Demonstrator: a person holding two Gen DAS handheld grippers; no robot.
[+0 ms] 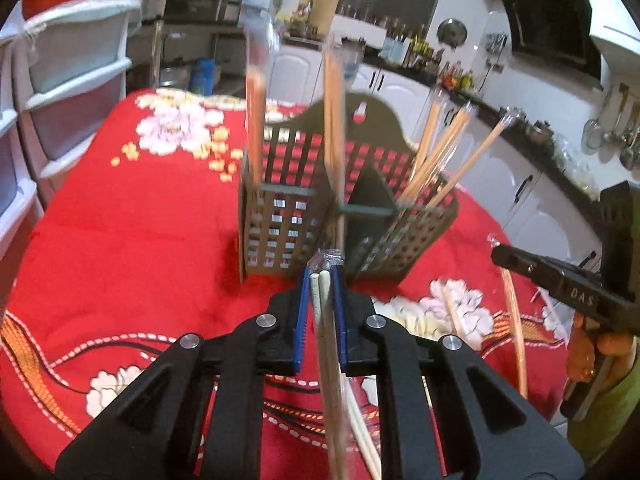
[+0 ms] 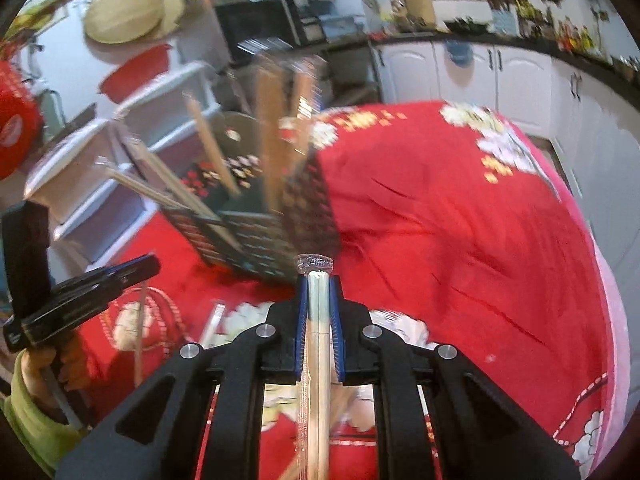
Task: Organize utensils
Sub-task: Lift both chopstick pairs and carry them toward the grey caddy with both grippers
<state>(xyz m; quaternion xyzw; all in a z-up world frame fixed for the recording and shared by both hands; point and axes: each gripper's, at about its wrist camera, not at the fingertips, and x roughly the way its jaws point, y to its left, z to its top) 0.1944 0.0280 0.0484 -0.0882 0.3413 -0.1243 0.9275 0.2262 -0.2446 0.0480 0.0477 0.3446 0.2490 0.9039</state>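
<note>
Both grippers, left (image 1: pixel 324 276) and right (image 2: pixel 319 280), clamp wrapped chopsticks (image 1: pixel 323 300); next, lift over the caddy (image 1: pixel 288 208) and drop them in.

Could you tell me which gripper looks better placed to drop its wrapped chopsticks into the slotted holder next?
Left, probably. The left gripper faces the holder squarely, just ahead of its chopstick pair. The right gripper holds its pair with the holder off to its left, tilted in view.

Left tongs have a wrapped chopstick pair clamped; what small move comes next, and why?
Probably carry the left tongs forward over the slotted holder and tip the wrapped pair upright. The pair is gripped near one end, the holder stands just ahead on the red cloth, and other pairs already stand inside it.
</note>
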